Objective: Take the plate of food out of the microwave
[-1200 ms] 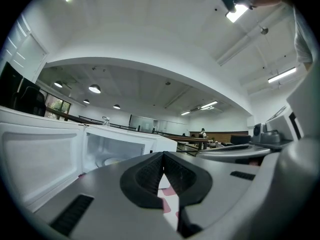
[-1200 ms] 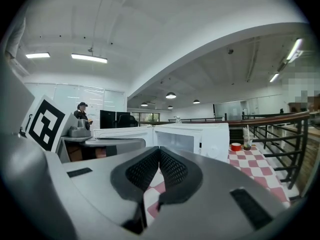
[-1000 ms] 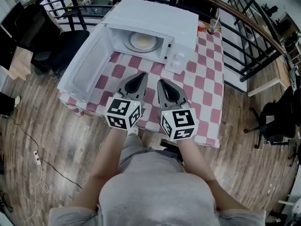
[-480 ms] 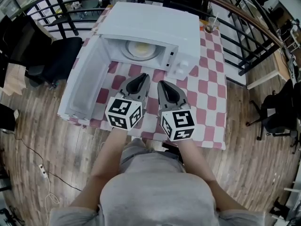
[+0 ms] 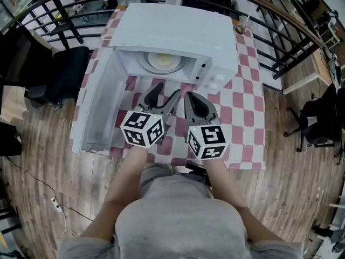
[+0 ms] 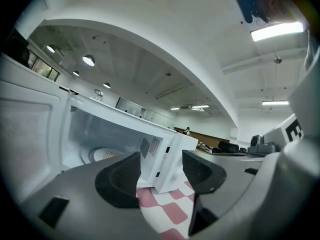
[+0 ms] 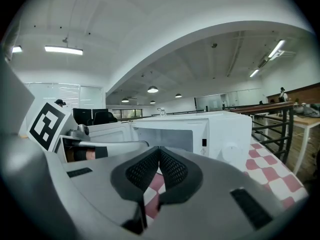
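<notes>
Plate (image 5: 163,61) sat inside the open microwave (image 5: 178,31), toward the table's (image 5: 240,96) far edge. Left tool (image 5: 165,95) had just been opening, jaws spread, nothing between; right tool (image 5: 192,97) pressed together, empty. Judged plate stiff, slippery, breakable: I'd pinch its near rim, keeping it level.

A table (image 5: 243,109) under a red-and-white checked cloth stands on a wooden plank floor (image 5: 48,161), with a black railing (image 5: 269,45) along its far and right sides. A clear glass (image 5: 242,24) sits at the table's far right corner. One black office chair (image 5: 59,77) stands left of the table, another (image 5: 318,124) is well off to the right, and a white power strip (image 5: 56,203) lies on the floor.
</notes>
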